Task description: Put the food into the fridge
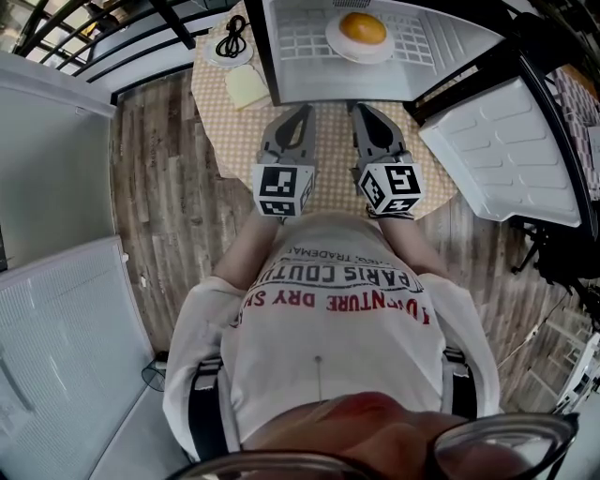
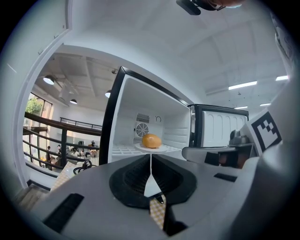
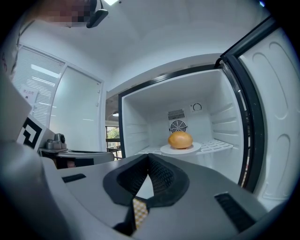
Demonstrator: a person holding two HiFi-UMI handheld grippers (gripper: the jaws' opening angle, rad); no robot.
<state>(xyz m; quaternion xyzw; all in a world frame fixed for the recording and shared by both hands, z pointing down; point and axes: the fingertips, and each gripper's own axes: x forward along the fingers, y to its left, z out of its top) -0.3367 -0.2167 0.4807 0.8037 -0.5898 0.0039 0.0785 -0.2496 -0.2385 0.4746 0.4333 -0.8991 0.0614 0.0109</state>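
An orange-yellow bun [image 1: 362, 28] lies on a white plate [image 1: 336, 40] on the wire shelf inside the open small fridge [image 1: 441, 66]. The bun [image 2: 151, 140] [image 3: 180, 139] also shows straight ahead in both gripper views. My left gripper [image 1: 307, 112] and right gripper [image 1: 358, 111] hover side by side above the checkered table, just in front of the fridge's opening. Both have their jaws shut with nothing between them. The left gripper [image 2: 151, 161] and right gripper [image 3: 148, 159] point at the plate from a short way off.
The fridge door [image 1: 511, 150] stands swung open to the right. On the round checkered table [image 1: 234, 141] lie a yellow sponge-like pad [image 1: 246, 87] and a small dish with a black cable [image 1: 232, 42]. White cabinets [image 1: 56, 309] stand at the left, a railing behind.
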